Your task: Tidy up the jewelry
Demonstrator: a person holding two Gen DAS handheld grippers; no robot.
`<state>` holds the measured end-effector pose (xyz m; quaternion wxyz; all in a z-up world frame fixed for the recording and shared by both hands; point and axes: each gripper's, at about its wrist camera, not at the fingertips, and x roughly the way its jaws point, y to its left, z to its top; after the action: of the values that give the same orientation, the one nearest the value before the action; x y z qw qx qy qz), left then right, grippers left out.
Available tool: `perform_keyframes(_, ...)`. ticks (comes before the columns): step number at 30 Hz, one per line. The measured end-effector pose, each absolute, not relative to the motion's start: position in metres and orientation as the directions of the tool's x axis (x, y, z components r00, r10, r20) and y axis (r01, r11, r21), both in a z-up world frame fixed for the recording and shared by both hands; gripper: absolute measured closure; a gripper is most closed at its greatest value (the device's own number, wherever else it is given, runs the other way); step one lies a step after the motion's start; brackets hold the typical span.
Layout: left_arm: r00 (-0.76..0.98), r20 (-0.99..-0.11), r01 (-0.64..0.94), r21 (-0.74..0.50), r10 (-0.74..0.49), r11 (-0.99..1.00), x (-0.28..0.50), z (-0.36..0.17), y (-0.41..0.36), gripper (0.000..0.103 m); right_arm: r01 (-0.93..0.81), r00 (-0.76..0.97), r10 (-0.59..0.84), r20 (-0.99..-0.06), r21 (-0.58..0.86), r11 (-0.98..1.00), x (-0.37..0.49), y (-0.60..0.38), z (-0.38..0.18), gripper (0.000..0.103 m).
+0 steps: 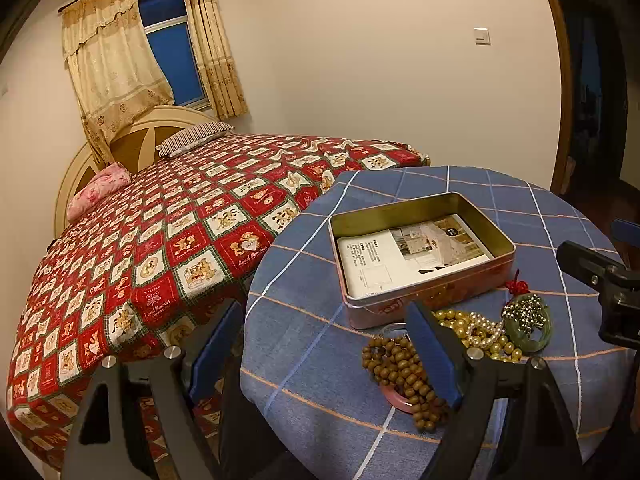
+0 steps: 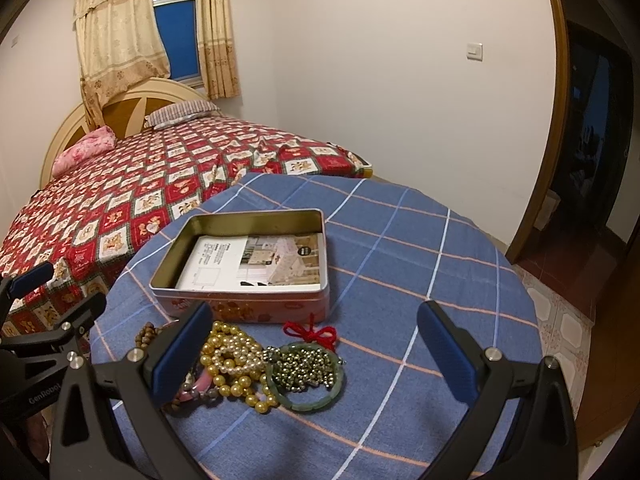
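Observation:
An open rectangular tin [image 1: 420,248] [image 2: 248,264] with a printed card inside sits on the round table's blue checked cloth [image 1: 540,208] [image 2: 440,260]. In front of the tin lies a jewelry pile: brown wooden beads [image 1: 400,368] [image 2: 146,334], a pink bangle [image 1: 394,394] [image 2: 200,384], gold and white pearl strands [image 1: 472,326] [image 2: 232,364], and a green jade bangle [image 1: 528,338] [image 2: 308,402] with a red knot [image 2: 312,332] and metallic beads [image 2: 306,366] on it. My left gripper [image 1: 324,356] hovers open at the pile's left. My right gripper [image 2: 316,356] hangs open just above the pile.
A bed [image 1: 160,240] [image 2: 120,200] with a red patterned cover stands close behind the table on the left. A dark doorway [image 2: 592,140] and tiled floor [image 2: 560,312] lie to the right. Bare cloth spreads right of the pile.

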<state>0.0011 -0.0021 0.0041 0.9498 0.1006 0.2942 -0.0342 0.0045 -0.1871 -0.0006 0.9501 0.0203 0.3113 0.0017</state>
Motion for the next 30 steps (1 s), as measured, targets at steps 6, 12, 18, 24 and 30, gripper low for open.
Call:
perform_keyframes(6,0.823,-0.568,0.122,0.173,-0.002,0.977,0.001,0.004,-0.001,0.019,0.01,0.805,0.017,-0.593,0.042,0.999,0.005,-0.189,-0.001,0.0)
perform_keyframes(12,0.818,-0.576,0.121,0.177,0.003,0.977,0.001,0.001,0.001,0.019,0.016,0.801,0.015,-0.598,0.047,0.999,0.004,-0.193,-0.006,0.0)
perform_keyframes(18,0.798,-0.602,0.12,0.176,0.01,0.977,0.006,-0.017,0.002,0.019,0.031,0.79,-0.007,-0.613,0.029,0.999,0.003,-0.196,-0.021,0.0)
perform_keyframes(24,0.764,-0.644,0.167,0.148,-0.033,0.975,0.009,-0.038,-0.01,0.026,0.058,0.771,-0.031,-0.636,0.021,0.998,0.005,-0.206,-0.038,0.0)
perform_keyframes(30,0.7,-0.708,0.24,0.105,-0.097,0.965,0.015,-0.057,-0.024,0.043,0.052,0.767,-0.023,-0.642,0.026,0.998,0.006,-0.208,-0.046,0.0)
